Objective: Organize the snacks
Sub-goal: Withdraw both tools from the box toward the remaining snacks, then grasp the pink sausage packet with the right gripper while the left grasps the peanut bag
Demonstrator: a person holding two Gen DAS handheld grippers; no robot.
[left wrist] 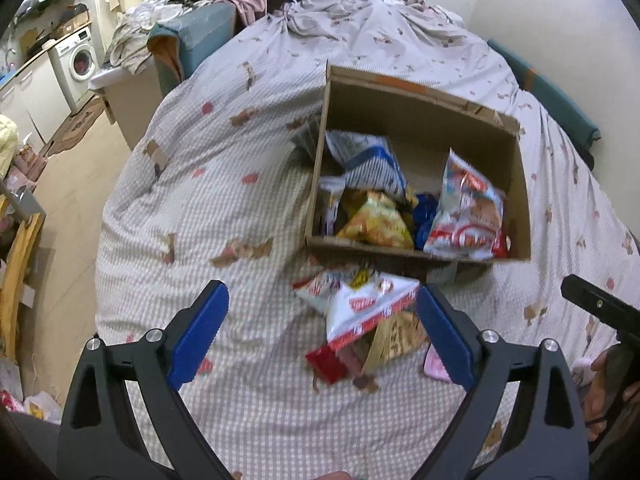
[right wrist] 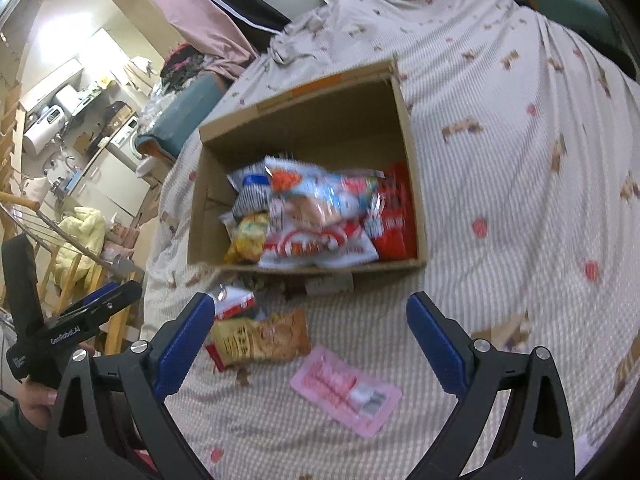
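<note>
Below, on the checked beige bedspread [left wrist: 248,208], loose snacks lie in front of the open brown cardboard box [left wrist: 424,120].

Left gripper [left wrist: 322,312]: jaws spread wide, gripping nothing. A white-and-red foil snack packet [left wrist: 362,308] lies between the blue pads, nearer the right pad, at about 1 o'clock from the gap's middle; whether pad and packet touch cannot be told. A tan wrapped snack [left wrist: 394,340] is partly tucked under it. A pink flat packet [left wrist: 434,364] peeks out at 4 o'clock, behind the right pad.

Right gripper [right wrist: 310,316]: jaws released, empty. The tan snack sits at 8 o'clock, just beside the left pad; the pink packet lies at 5 o'clock, between the fingers.

Box, at 12 o'clock from both grippers: a blue-and-white striped bag [right wrist: 250,192], a yellow bag [right wrist: 250,240], a large white-and-red bag [right wrist: 316,224], red packets [right wrist: 394,216] against the right wall.
</note>
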